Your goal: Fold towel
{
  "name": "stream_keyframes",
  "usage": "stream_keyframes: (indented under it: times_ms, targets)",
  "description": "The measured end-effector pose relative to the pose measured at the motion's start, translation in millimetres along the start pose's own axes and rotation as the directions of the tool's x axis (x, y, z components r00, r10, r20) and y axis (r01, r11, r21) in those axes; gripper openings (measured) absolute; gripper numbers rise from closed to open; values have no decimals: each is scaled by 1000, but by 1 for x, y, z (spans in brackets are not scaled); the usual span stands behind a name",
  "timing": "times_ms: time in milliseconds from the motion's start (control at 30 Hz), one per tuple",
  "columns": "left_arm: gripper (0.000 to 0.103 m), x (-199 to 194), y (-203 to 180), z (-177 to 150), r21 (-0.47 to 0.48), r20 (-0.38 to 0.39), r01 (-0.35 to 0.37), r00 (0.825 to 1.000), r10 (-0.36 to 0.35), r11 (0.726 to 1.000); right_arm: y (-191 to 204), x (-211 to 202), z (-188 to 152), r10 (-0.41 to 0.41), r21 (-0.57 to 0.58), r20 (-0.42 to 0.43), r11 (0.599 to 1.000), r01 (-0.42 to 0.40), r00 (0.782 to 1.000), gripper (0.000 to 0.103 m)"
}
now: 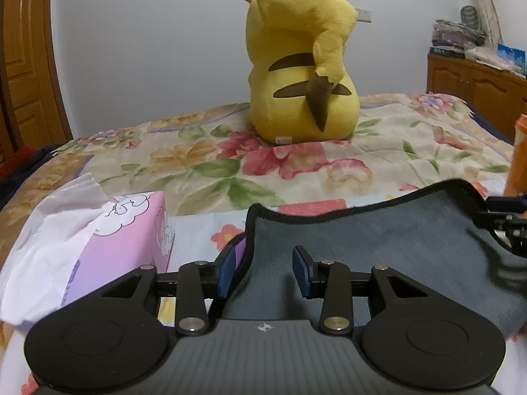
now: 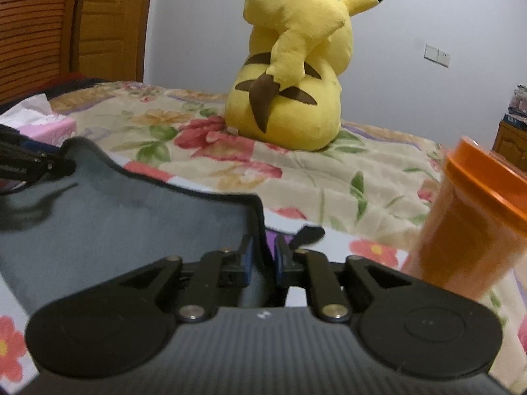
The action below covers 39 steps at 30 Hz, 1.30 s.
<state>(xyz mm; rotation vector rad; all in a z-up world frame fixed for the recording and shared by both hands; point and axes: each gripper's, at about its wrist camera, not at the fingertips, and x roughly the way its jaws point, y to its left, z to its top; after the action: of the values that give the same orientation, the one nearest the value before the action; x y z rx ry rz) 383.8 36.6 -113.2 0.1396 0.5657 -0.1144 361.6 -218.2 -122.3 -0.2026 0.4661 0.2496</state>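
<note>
A dark grey towel with a black hem lies on the flowered bedspread, its far edge raised and wavy. My left gripper is open at the towel's left corner; the hem runs between the blue pads without being pinched. In the right wrist view the towel fills the left half. My right gripper is open at its right corner, with the hem standing loosely between the narrow-set pads. A small black loop tag sticks out just past that corner.
A yellow plush toy sits mid-bed beyond the towel. A pink tissue box with white tissue stands close on the left, an orange lidded container close on the right. A wooden cabinet holds stacked items at the far right.
</note>
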Motion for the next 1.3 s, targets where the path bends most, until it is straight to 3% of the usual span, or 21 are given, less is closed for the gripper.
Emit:
stream_keyframes:
  times_ms: [33,67,467,667,800,967,1067,1133,1300]
  targets:
    - [43,-4,-1,-1,4,1,-5,1000,5,1000,0,-5,-1,7,8,-4,1000,-7,1000,43]
    - [43,-7,-1,-2,0,-1,-9,1000,9,1000,1,-10,-2,13,12,-6,1000,-13,1000,45]
    - [48,-64,-13,-2,0,-24,17,1000,-17,1000,14,-73,3,33,51,-19,998,-32,999,45]
    - [60,-91,-20,2,10,-14,26,1000,-26,1000,17,-100,7,39,82,-6,996,-38,999,45]
    - [78,-108,-25,2,13,1,15,1000,-15,1000,18,-114,7,34,99,-6,994,-33,999,46]
    - [90,-127,-28,-3,6,9,14,1000,-14,1000,18,-128,5,14,132,-3,991,-13,1000,59]
    - [94,-137,-30,-5,10,11,15,1000,-15,1000,18,-135,3,8,135,3,991,-8,1000,71]
    - [97,-144,-32,-7,10,14,15,1000,-15,1000,19,-140,2,7,140,9,990,-8,1000,85]
    - [103,-158,-34,-10,-6,15,32,999,-32,999,22,-151,2,-1,138,16,990,-1,1000,97]
